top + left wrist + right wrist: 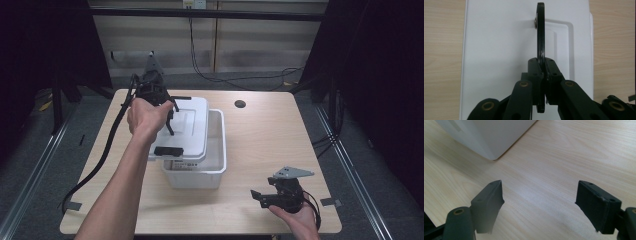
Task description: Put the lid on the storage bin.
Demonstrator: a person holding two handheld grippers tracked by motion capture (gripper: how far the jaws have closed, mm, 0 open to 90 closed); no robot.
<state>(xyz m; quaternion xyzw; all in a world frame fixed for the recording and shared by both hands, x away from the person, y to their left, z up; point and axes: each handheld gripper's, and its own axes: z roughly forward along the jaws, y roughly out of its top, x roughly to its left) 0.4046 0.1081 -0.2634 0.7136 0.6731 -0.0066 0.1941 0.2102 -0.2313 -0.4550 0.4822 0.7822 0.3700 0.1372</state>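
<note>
— Where's the lid (187, 127)?

— Lying askew over the white bin (216, 150), shifted towards the table's left side, its long axis running from the near edge to the far one. The bin's right part is uncovered.

— And the left gripper (543, 75)?

— Clamped on the lid's black handle (540, 37), which stands upright on edge between the jaws. In the gripper's own view the handle runs straight away from the camera.

— The right gripper (539, 205)?

— Jaws spread wide, nothing between them — low over the wooden table (270, 140) near its front right corner, just beside the bin's corner.

— The room?

— Dark curtains at both sides, a pale panelled wall behind, cables on the grey floor.
</note>
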